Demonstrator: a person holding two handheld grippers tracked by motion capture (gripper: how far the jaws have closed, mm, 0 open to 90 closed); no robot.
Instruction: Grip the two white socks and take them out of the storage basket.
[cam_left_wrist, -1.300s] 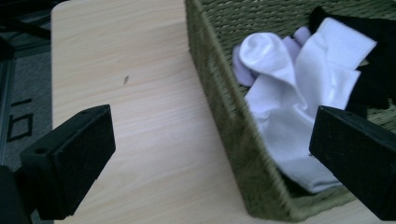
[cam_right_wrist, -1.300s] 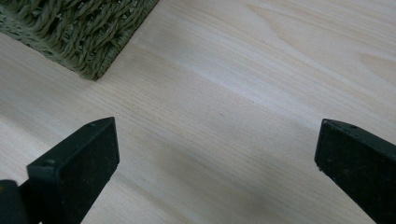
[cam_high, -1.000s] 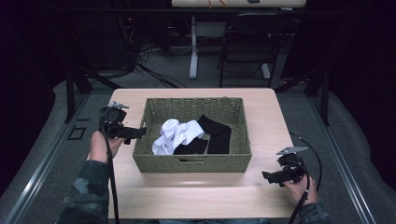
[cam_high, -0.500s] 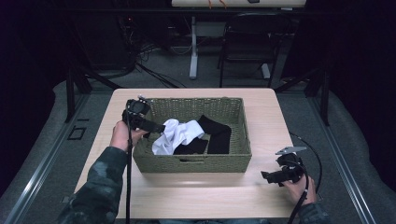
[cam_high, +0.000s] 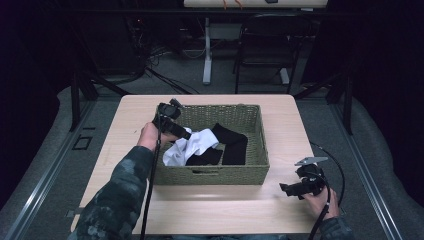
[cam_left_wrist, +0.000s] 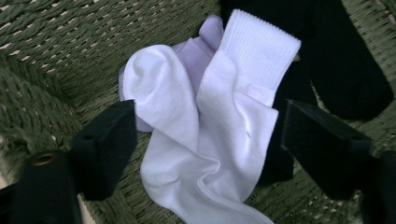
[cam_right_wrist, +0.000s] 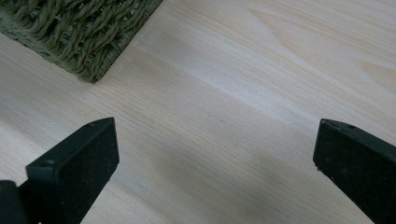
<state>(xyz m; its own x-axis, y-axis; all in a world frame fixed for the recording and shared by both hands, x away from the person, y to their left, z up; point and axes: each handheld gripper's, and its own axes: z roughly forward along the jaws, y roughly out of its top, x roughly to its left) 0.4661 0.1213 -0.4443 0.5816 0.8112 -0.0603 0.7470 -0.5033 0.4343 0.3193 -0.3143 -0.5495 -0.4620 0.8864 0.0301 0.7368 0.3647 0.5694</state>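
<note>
- The white sock (cam_left_wrist: 205, 140) lies crumpled at the left end of the woven basket (cam_high: 210, 175), its ribbed cuff resting against a black sock (cam_left_wrist: 345, 60), with a pale lilac piece of cloth (cam_left_wrist: 201, 46) tucked under its folds.
- I have the left gripper (cam_left_wrist: 205, 144) down inside the basket, straddling the white sock: the jaws have just been closing, the sock sits between them, and the pads do not yet press on it.
- From the high view, the same gripper (cam_high: 187, 135) reaches over the basket's left wall while the sleeve lies across the table (cam_high: 130, 115).
- My right gripper (cam_high: 285, 189) waits on the bare table near the basket's front right corner, jaws spread wide with nothing between them; in its own view it (cam_right_wrist: 215, 154) looks along the wood toward that corner (cam_right_wrist: 79, 37).
- Risk, as I judge it: the right-hand pad sits near the black sock's edge, so a closing pinch could catch black fabric or the lilac cloth along with the white one.
- Second risk: a grip on a single loose fold may let the sock slide out on the lift.
- Third: a jaw tip pushed too low could snag the weave.
</note>
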